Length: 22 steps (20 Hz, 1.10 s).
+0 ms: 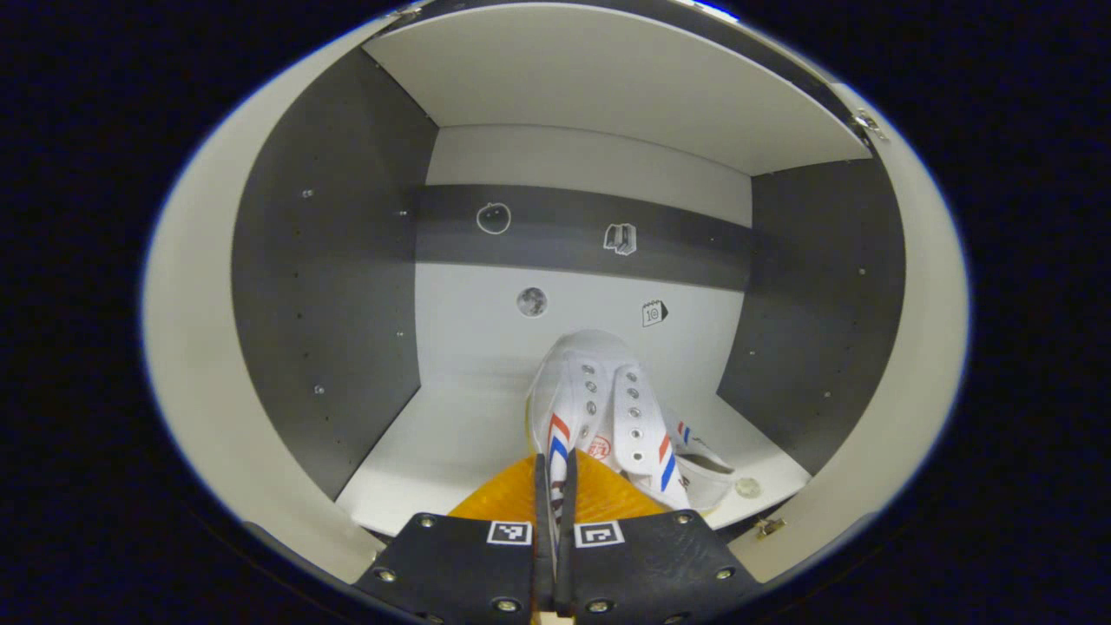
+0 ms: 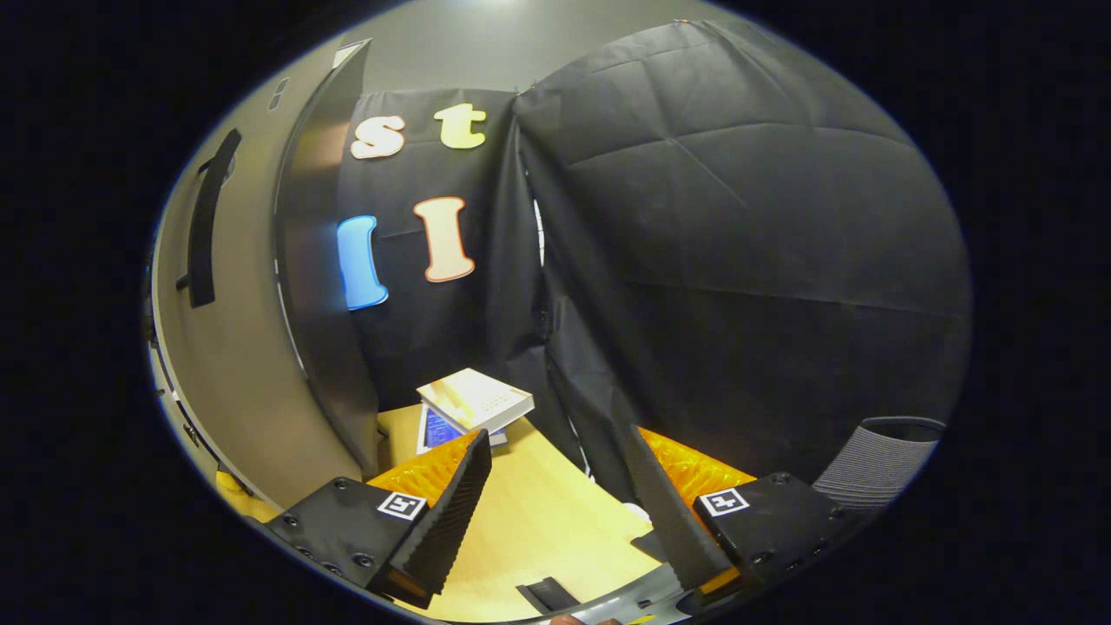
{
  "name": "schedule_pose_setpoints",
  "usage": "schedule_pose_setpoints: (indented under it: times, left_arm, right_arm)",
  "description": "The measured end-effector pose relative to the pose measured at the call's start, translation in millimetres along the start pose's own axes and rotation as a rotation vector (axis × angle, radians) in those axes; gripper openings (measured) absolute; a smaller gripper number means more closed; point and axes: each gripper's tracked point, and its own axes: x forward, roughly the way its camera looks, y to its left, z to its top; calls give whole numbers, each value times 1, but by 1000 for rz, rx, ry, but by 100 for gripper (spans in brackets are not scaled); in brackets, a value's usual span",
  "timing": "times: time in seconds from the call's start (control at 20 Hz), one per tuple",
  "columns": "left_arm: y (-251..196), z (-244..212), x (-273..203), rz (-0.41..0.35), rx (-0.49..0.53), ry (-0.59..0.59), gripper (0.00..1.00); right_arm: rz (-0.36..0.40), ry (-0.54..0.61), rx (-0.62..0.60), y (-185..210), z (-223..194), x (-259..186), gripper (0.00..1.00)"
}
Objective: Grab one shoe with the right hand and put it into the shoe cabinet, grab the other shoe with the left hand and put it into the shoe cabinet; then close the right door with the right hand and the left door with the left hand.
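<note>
Shoe cabinet point(image 1: 330, 286) of grey side panels and pale shelves opens wide ahead in the left gripper view, its pale back wall crossed by a dark grey band and dotted with small stickers; on its lower shelf, toward the right, lie two white canvas shoes with red and blue stripes; the nearer shoe point(image 1: 599, 408) points its toe at the back wall, and the second shoe point(image 1: 703, 464) lies just beside it on the right, partly hidden behind it; the left gripper point(image 1: 555, 486) has its fingers drawn almost together, pinching the rear edge of the nearer shoe between them. In the right gripper view an open cabinet door point(image 2: 252, 347) in pale grey with a long black handle point(image 2: 207, 230) stands at the left; below it spreads a light wooden bench point(image 2: 538, 521), with a white flat box point(image 2: 476, 399) resting at its far end; the right gripper point(image 2: 564, 503) hangs over the bench with its fingers spread wide, holding nothing.
</note>
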Motion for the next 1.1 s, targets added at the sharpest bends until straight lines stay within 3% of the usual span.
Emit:
schedule_pose_setpoints:
  times: [0.4,0.7,0.8,0.9,0.95,1.1]
  left_arm:
    - [0,-8,-5,49,-26,81,3]
    - [-2,-27,9,42,-19,126,3]
    - [-12,-22,9,9,-38,103,4]
    - [-13,-6,4,1,-12,41,18]
    - [-12,-2,-2,12,18,23,30]
    - [-18,5,-49,38,151,-28,100]
  right_arm:
    - [-81,-33,44,-29,14,-6,98]
    - [-71,-15,23,-26,11,-4,98]
    - [-56,-25,29,-19,15,-3,98]
    - [-33,-21,32,-11,17,0,98]
    - [-21,-21,31,-7,19,2,98]
    - [10,-34,3,3,30,7,98]
